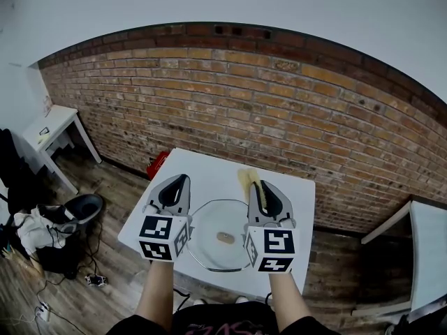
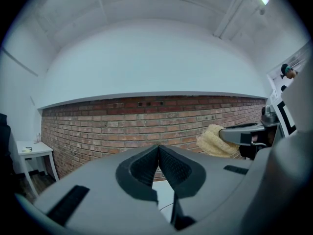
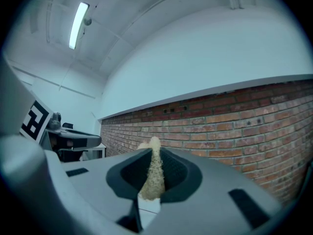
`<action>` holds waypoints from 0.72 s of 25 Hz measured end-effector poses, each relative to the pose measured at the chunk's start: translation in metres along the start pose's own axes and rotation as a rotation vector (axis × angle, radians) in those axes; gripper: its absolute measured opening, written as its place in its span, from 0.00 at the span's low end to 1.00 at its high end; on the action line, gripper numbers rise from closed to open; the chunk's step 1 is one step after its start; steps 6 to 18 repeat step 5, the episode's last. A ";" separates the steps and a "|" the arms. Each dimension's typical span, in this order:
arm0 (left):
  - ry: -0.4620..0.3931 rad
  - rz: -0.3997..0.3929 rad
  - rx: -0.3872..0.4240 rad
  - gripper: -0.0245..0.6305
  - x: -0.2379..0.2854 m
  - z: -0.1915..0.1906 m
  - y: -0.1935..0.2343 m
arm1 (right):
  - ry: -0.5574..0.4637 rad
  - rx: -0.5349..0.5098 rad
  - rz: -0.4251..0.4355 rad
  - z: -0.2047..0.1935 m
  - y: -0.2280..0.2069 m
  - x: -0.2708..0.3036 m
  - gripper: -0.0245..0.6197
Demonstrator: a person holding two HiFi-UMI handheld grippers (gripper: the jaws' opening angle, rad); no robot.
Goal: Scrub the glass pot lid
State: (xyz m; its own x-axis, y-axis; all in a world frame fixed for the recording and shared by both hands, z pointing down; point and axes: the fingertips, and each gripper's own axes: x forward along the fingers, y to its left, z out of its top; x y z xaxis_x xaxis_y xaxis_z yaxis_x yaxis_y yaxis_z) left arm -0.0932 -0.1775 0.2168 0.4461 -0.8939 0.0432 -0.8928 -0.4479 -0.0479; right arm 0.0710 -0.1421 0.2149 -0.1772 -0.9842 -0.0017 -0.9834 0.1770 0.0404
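Observation:
The glass pot lid (image 1: 218,243) lies flat on the small white table (image 1: 209,176), its knob in the middle, between my two grippers. My left gripper (image 1: 183,178) hovers over the lid's left rim, its jaws closed together with nothing between them (image 2: 158,148). My right gripper (image 1: 255,185) is held over the lid's right rim, shut on a yellow loofah scrubber (image 1: 248,181). The scrubber (image 3: 154,173) stands pinched between the pads in the right gripper view. From the left gripper view the scrubber (image 2: 215,140) shows at the right, sticking out of the other gripper.
A brick wall (image 1: 279,117) runs close behind the table. A white side table (image 1: 52,128) stands at the far left, with a dark chair and bags (image 1: 66,218) below it. Another white surface (image 1: 427,246) is at the right. Wooden floor surrounds the table.

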 end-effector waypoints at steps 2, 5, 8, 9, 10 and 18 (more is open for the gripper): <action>0.000 0.000 0.000 0.06 0.001 0.001 -0.001 | 0.001 0.002 -0.001 0.000 -0.002 0.001 0.12; 0.000 0.003 0.000 0.06 0.004 0.001 -0.001 | 0.000 0.003 0.000 0.001 -0.005 0.003 0.12; 0.000 0.003 0.000 0.06 0.004 0.001 -0.001 | 0.000 0.003 0.000 0.001 -0.005 0.003 0.12; 0.000 0.003 0.000 0.06 0.004 0.001 -0.001 | 0.000 0.003 0.000 0.001 -0.005 0.003 0.12; 0.000 0.003 0.000 0.06 0.004 0.001 -0.001 | 0.000 0.003 0.000 0.001 -0.005 0.003 0.12; 0.000 0.003 0.000 0.06 0.004 0.001 -0.001 | 0.000 0.003 0.000 0.001 -0.005 0.003 0.12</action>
